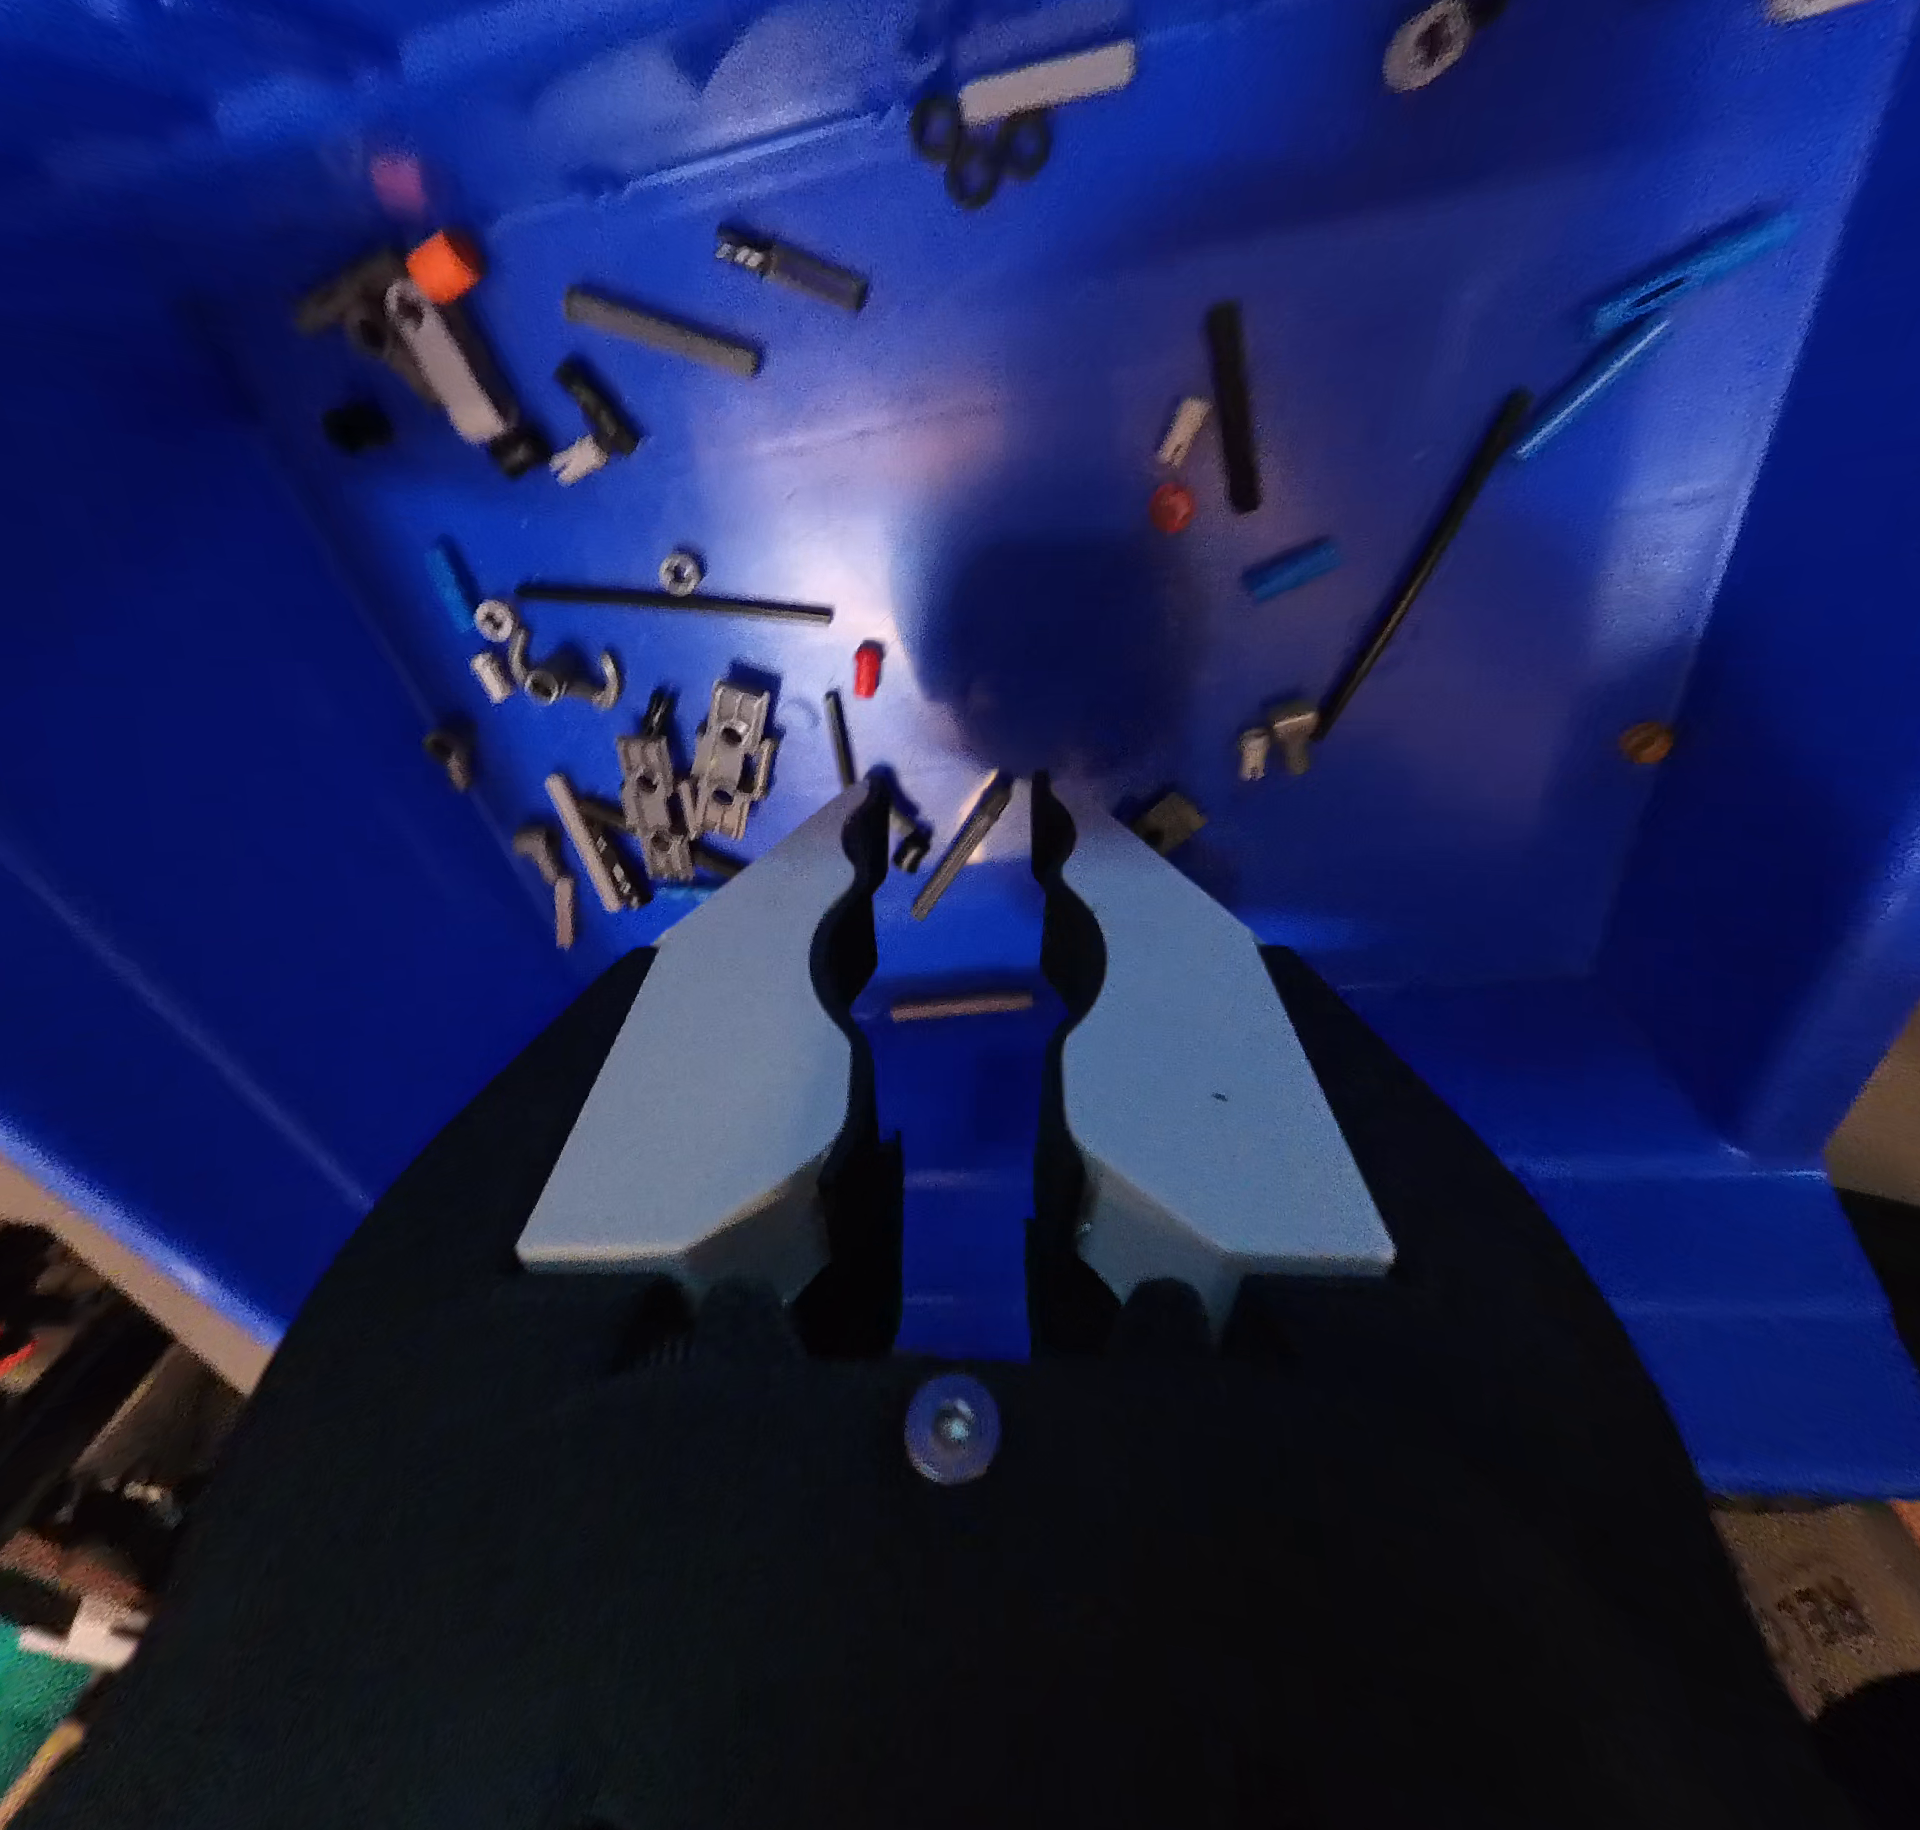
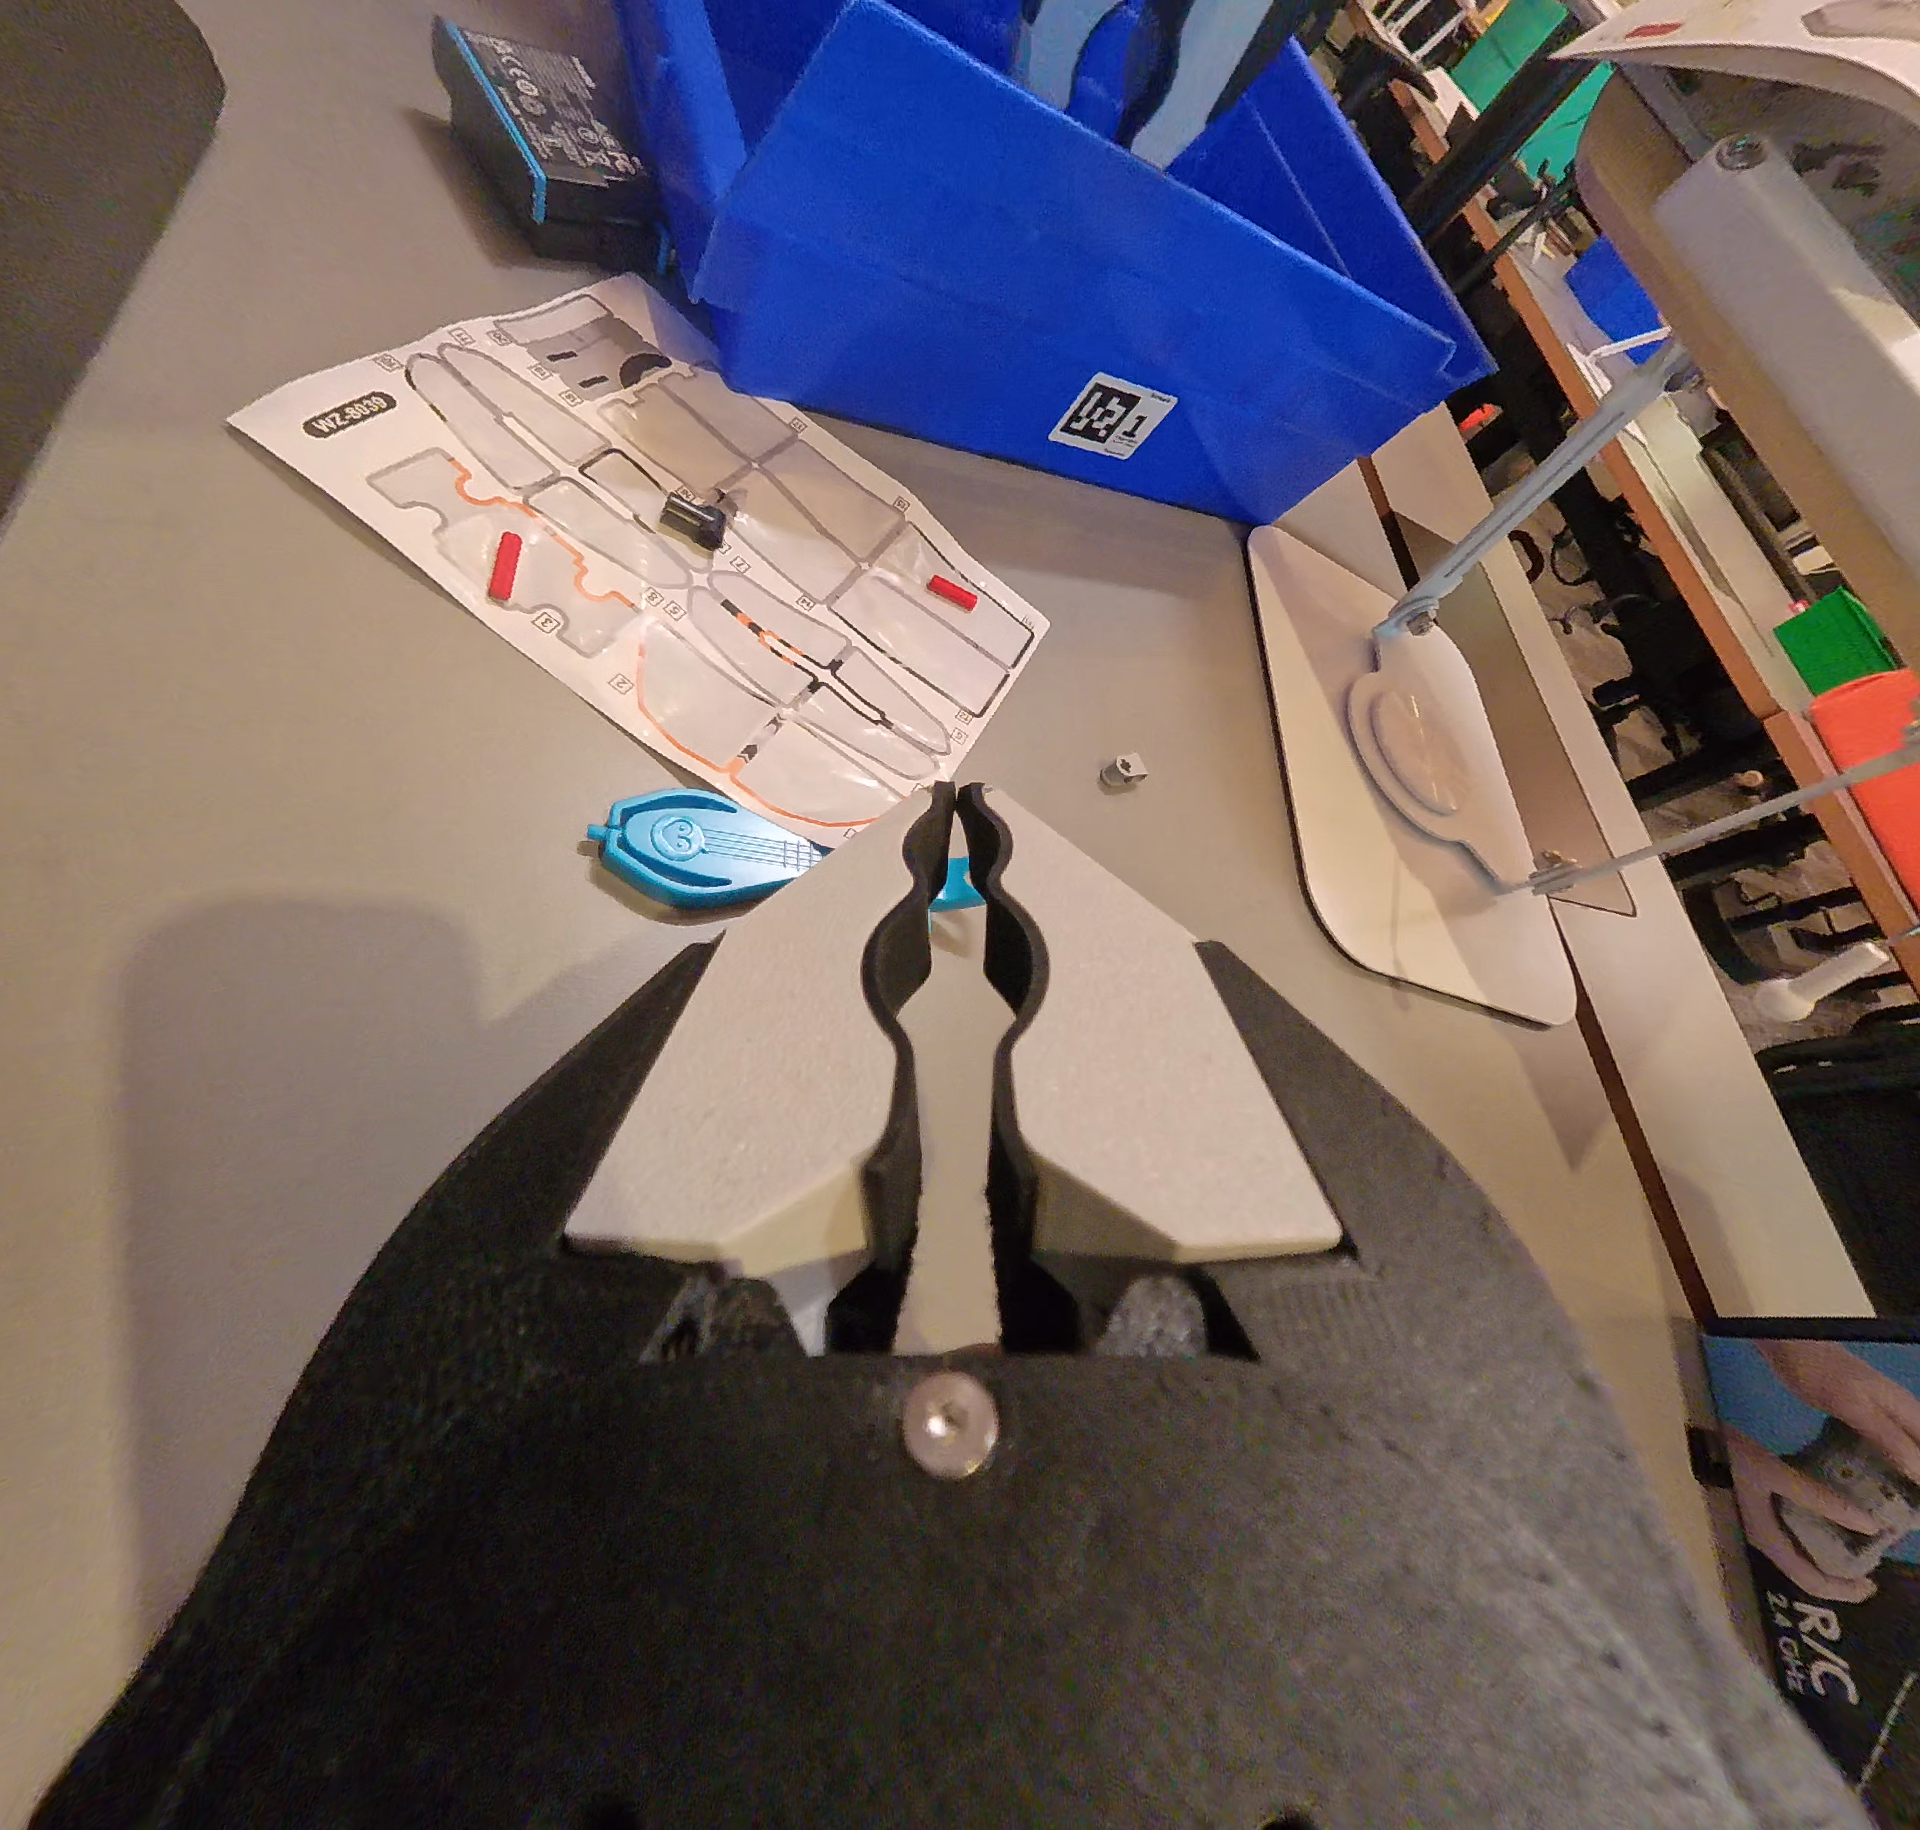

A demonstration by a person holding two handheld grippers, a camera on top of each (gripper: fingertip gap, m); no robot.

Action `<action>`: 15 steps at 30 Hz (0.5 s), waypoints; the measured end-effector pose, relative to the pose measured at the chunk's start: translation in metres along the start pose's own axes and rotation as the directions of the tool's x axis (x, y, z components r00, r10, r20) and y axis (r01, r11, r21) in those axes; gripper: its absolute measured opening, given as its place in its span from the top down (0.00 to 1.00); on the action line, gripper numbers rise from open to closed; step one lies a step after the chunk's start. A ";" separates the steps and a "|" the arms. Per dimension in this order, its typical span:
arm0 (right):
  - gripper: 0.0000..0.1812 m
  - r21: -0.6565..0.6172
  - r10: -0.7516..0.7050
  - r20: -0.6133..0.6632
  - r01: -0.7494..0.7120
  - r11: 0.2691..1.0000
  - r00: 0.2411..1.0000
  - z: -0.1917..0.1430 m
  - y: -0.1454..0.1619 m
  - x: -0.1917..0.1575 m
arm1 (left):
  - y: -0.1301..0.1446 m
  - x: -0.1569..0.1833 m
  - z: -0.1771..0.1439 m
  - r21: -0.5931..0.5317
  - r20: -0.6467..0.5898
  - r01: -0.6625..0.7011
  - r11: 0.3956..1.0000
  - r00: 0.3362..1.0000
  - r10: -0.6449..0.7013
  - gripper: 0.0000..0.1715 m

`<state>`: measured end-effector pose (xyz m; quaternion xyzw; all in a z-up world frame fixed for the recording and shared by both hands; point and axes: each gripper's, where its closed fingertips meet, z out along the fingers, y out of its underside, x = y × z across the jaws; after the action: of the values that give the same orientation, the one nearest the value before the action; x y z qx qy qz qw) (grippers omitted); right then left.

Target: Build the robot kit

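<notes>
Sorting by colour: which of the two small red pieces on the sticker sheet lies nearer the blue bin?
The red piece at the sheet's right edge; the other red piece lies far left.

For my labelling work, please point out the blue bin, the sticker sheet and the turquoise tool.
blue bin (image 2: 987, 253): right wrist view, outer wall.
sticker sheet (image 2: 343, 492): right wrist view, white left part.
turquoise tool (image 2: 686, 850): right wrist view, broad body.

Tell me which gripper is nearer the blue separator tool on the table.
Right. The right gripper hovers directly over the blue separator tool, tips nearly shut. The left gripper is open inside the blue bin, farther off.
</notes>
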<state>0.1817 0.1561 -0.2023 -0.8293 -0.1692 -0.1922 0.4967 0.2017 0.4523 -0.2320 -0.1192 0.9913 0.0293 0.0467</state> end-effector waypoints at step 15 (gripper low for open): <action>1.00 0.000 -0.001 -0.001 0.001 1.000 1.000 -0.001 0.000 0.001 | 0.031 -0.079 0.001 -0.021 0.259 0.089 0.996 0.962 -0.081 0.82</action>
<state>0.1830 0.1554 -0.2016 -0.8291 -0.1693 -0.1931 0.4967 0.2712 0.5009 -0.2237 -0.1576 0.9702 0.0587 0.1745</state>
